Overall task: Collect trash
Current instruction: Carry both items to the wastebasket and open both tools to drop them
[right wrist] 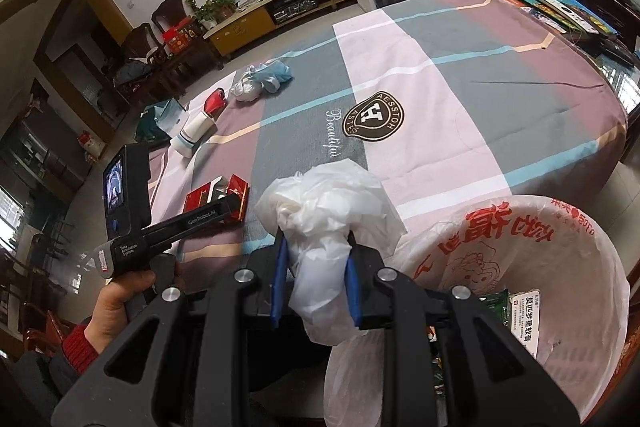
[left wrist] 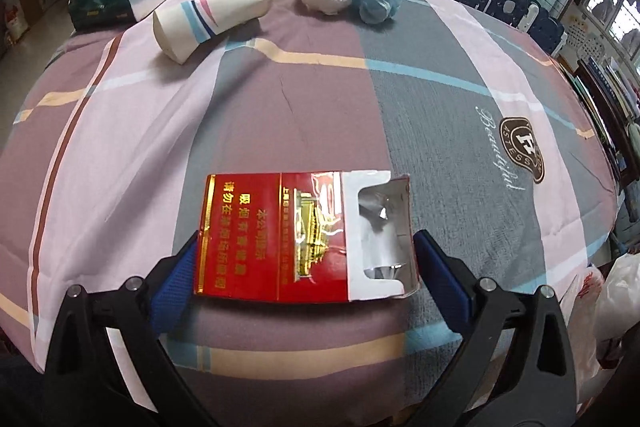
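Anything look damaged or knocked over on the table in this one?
Yes: the red cigarette pack between the left gripper's open jaws is torn open, and the paper cup behind it lies tipped on its side.

Cigarette pack (left wrist: 304,237) hides inner part of left blue pad (left wrist: 176,291). Trash bag (right wrist: 560,267) cut by right-wrist frame edge; contents mostly hidden. Small label (right wrist: 526,319) print unreadable.
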Motion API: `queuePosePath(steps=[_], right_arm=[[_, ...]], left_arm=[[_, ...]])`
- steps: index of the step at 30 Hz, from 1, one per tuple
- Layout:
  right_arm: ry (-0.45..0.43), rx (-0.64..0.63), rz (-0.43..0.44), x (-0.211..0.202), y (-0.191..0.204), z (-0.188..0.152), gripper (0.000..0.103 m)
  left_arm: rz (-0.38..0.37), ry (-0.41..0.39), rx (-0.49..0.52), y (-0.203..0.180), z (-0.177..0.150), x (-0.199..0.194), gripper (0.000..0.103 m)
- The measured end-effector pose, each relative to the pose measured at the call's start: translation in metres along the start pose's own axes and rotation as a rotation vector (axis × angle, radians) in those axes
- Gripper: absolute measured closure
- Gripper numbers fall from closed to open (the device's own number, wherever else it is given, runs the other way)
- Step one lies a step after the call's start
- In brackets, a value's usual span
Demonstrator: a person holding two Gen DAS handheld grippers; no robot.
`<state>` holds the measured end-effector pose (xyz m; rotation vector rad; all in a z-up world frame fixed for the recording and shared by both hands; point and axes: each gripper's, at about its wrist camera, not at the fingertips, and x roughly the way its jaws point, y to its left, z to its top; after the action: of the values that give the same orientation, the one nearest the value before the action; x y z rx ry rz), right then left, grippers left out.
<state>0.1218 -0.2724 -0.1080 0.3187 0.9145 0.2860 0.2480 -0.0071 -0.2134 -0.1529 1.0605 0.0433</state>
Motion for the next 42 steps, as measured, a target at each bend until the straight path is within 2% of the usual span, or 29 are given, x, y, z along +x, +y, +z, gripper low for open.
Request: queuePosePath(steps=[3, 9, 14, 17, 21, 25, 27, 28, 29, 30, 31, 35, 37, 40, 42], right_arm=[[-0.002, 0.002, -0.004, 0.0, 0.001, 0.0, 0.077], [-0.025, 0.02, -0.013, -0.009, -0.005, 0.003, 0.077], [-0.07, 0.037, -0.043, -0.029, -0.018, 0.011, 0.077], [-0.095, 0.042, -0.062, -0.045, -0.027, 0.014, 0.077], [-0.095, 0.045, -0.1, -0.068, -0.046, 0.007, 0.077], [-0.052, 0.071, -0.18, -0.082, -0.076, -0.014, 0.077], [-0.008, 0.106, -0.206, -0.081, -0.094, -0.026, 0.077], [0.038, 0.132, -0.217, -0.077, -0.104, -0.033, 0.07], [0.082, 0.159, -0.226, -0.074, -0.113, -0.039, 0.056], [0.112, 0.191, -0.238, -0.073, -0.122, -0.044, 0.048], [0.114, 0.24, -0.26, -0.077, -0.133, -0.048, 0.034], [-0.004, 0.396, -0.276, -0.11, -0.161, -0.049, 0.032], [-0.065, 0.449, -0.277, -0.127, -0.173, -0.045, 0.032], [-0.111, 0.461, -0.303, -0.14, -0.179, -0.042, 0.03], [-0.117, 0.466, -0.314, -0.141, -0.181, -0.041, 0.03]], left_arm=[[0.013, -0.02, 0.038, -0.003, -0.003, -0.002, 0.008], [-0.001, -0.067, -0.007, 0.006, -0.001, -0.018, 0.01], [0.005, -0.103, 0.025, 0.001, -0.004, -0.031, 0.01], [-0.025, -0.128, 0.014, -0.006, -0.008, -0.048, 0.01], [-0.07, -0.19, 0.073, -0.036, -0.016, -0.081, 0.01], [-0.185, -0.208, 0.173, -0.087, -0.035, -0.111, 0.01], [-0.234, -0.2, 0.234, -0.114, -0.047, -0.121, 0.01], [-0.258, -0.197, 0.274, -0.13, -0.055, -0.127, 0.01], [-0.273, -0.192, 0.306, -0.142, -0.061, -0.131, 0.01], [-0.29, -0.184, 0.34, -0.154, -0.067, -0.134, 0.01], [-0.305, -0.175, 0.367, -0.163, -0.073, -0.136, 0.01], [-0.387, -0.108, 0.481, -0.196, -0.098, -0.137, 0.009], [-0.464, -0.054, 0.556, -0.211, -0.113, -0.135, 0.008], [-0.565, 0.056, 0.648, -0.228, -0.134, -0.128, 0.006], [-0.569, 0.101, 0.689, -0.234, -0.146, -0.122, 0.005]])
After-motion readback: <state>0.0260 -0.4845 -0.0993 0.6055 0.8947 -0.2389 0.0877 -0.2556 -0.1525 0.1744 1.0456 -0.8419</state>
